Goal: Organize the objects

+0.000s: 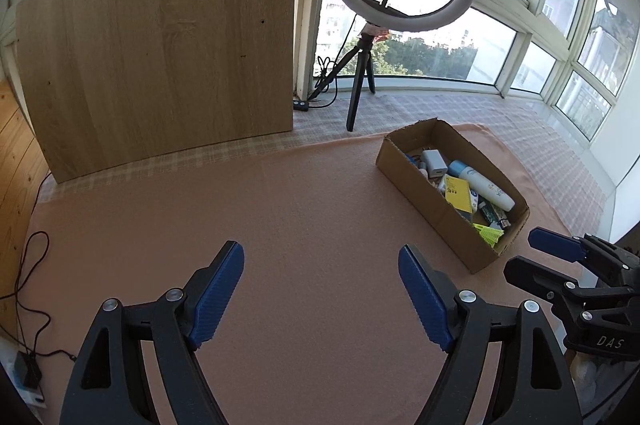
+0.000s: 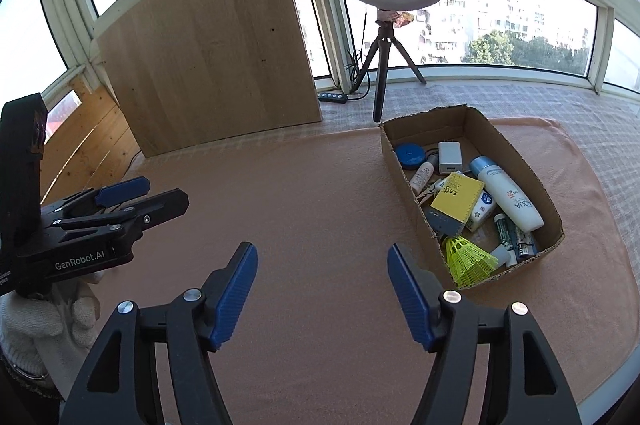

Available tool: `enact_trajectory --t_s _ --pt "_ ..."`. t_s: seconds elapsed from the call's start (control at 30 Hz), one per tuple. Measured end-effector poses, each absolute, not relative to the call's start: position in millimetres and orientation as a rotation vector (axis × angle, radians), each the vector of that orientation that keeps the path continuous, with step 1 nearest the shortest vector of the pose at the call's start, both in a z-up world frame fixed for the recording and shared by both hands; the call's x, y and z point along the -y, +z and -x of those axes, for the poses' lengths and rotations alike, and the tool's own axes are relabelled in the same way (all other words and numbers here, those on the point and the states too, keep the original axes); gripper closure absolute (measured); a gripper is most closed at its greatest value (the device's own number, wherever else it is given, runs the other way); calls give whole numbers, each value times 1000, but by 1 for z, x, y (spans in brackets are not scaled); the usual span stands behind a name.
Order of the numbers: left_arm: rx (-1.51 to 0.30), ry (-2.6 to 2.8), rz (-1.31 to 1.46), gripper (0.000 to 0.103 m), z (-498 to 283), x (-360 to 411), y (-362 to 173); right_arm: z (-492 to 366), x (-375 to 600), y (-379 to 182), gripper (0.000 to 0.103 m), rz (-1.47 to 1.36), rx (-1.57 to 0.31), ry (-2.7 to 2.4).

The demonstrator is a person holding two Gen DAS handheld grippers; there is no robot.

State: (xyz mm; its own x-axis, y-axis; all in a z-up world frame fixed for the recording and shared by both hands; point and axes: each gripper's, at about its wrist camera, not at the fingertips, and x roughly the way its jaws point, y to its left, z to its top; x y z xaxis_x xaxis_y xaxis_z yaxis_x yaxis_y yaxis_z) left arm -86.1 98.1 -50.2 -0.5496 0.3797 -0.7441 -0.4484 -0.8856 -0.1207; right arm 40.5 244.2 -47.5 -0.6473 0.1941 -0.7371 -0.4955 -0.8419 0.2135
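Both grippers hang over the pink blanket, and both are spread wide with nothing between the blue pads. The left gripper sits over bare cloth; the right gripper is nearer the cardboard box, just off its near corner.

And the objects? All in the box, as far as either view shows. A white sunscreen bottle lies along the far wall, a yellow card lies across the middle, a white charger and a blue round case sit at the far end, and a yellow-green shuttlecock is tucked into the near corner (with a few small tubes beside it, too small to name). The blanket around the box carries nothing loose.

So this fits two readings: everything gathered in and the sorting over, or a full box waiting to be unpacked and laid out. The pictures don't settle which.

Either way, the sensible approach is the same in my judgement: work from the right side, come down from above rather than across the box wall, and keep the other gripper well clear of the ring light tripod standing behind.
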Motion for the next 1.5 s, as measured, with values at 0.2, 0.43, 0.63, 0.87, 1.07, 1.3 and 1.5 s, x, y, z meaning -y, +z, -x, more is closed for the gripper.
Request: enact_trajectory --t_s 0.2,0.43,0.63,0.87,1.07,1.3,1.5 --pt "-89 2459 1159 15 60 -51 -55 -32 -209 -48 30 1052 -531 2505" --pt "-59 2518 1216 14 31 -6 -65 -23 -170 -53 24 1067 -469 2520" --pt "-7 2554 1274 12 13 28 -78 -18 -148 -64 23 1104 -480 2516" --pt "4 2568 1321 11 -1 51 -89 -18 -134 -73 23 1115 -540 2516" --pt "14 2592 1318 11 -4 64 -90 -12 -121 -76 23 1126 -502 2524" --pt "26 2595 1312 9 0 70 -90 -7 -111 -74 23 1131 -445 2533" --pt "26 2589 1310 9 4 69 -92 -3 -112 -76 23 1139 -446 2531"
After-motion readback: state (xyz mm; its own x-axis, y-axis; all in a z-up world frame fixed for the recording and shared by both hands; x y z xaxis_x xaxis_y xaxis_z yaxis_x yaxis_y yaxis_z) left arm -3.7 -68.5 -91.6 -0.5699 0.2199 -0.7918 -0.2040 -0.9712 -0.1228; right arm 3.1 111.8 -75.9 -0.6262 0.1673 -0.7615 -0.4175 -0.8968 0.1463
